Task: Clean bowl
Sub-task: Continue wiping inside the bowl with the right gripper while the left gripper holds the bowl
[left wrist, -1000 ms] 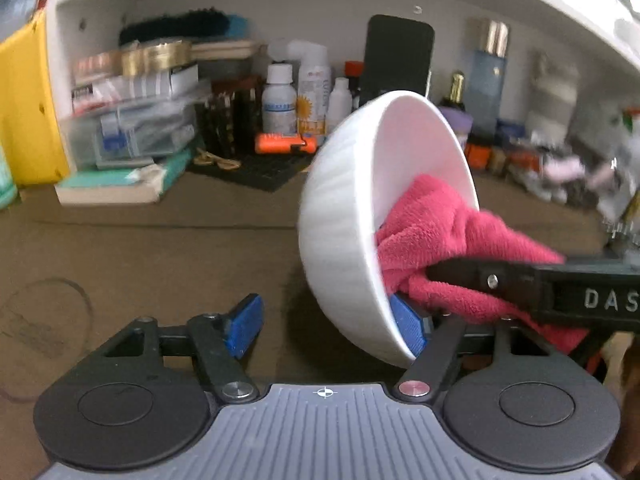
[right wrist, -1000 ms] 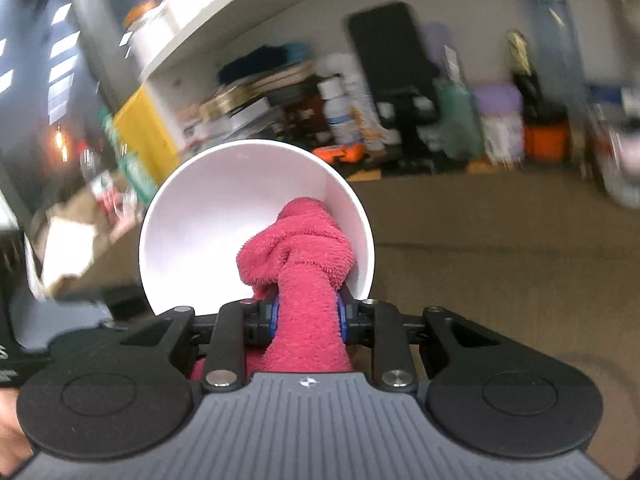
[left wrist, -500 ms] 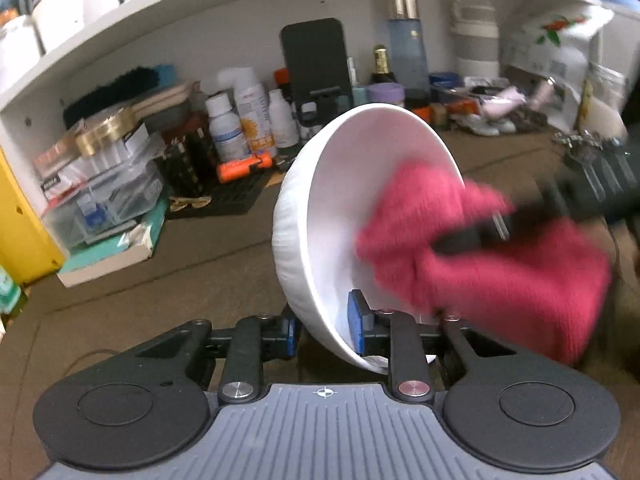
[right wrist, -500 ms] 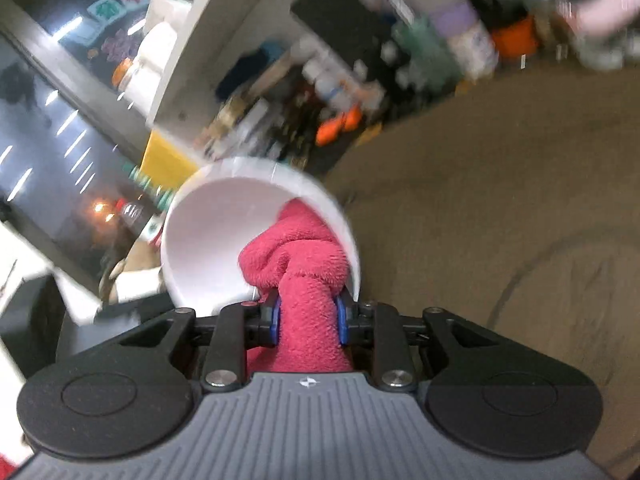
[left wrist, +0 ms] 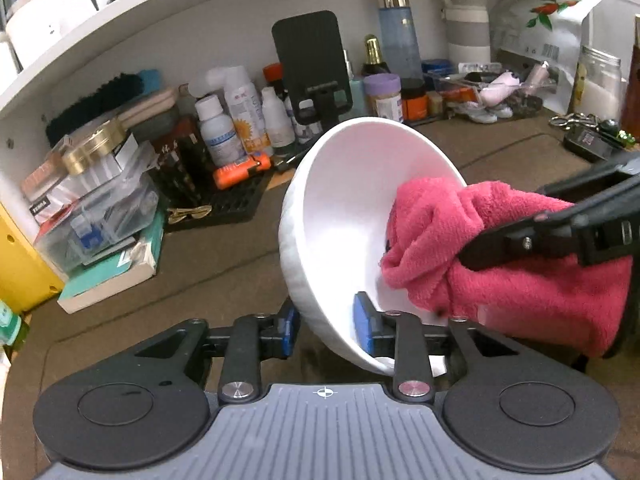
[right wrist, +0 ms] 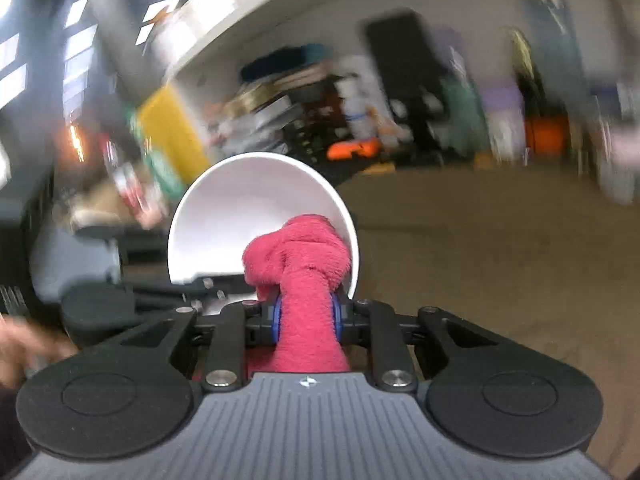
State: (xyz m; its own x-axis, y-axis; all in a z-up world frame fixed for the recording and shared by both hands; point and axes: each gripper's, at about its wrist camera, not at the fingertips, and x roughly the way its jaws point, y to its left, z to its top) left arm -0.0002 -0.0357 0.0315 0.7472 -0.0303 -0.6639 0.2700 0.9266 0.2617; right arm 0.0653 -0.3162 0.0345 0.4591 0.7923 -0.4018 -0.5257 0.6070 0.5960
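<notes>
Cloth (left wrist: 440,236) shifted toward bowl (left wrist: 340,200) rim, pinched by right claw (right wrist: 306,314); left claw (left wrist: 326,326) clamps bowl wall

- From my left wrist cam, the bowl (left wrist: 340,216) sits tipped on its side above the tabletop (left wrist: 200,264), its lower rim between my left gripper (left wrist: 326,326) pads.
- The cloth (left wrist: 480,256) pokes into the bowl from the right, pinched in my right gripper (right wrist: 306,314).
- Behind the bowl, bottles (left wrist: 240,120) and a phone stand (left wrist: 316,76) line the back wall under a shelf (left wrist: 160,28).
- Stacked boxes (left wrist: 92,200) sit far left.

A plain white bowl (left wrist: 340,200); a pink terry cloth (left wrist: 480,248); black tools with blue pads (left wrist: 362,328); a brown bench (left wrist: 200,264).
</notes>
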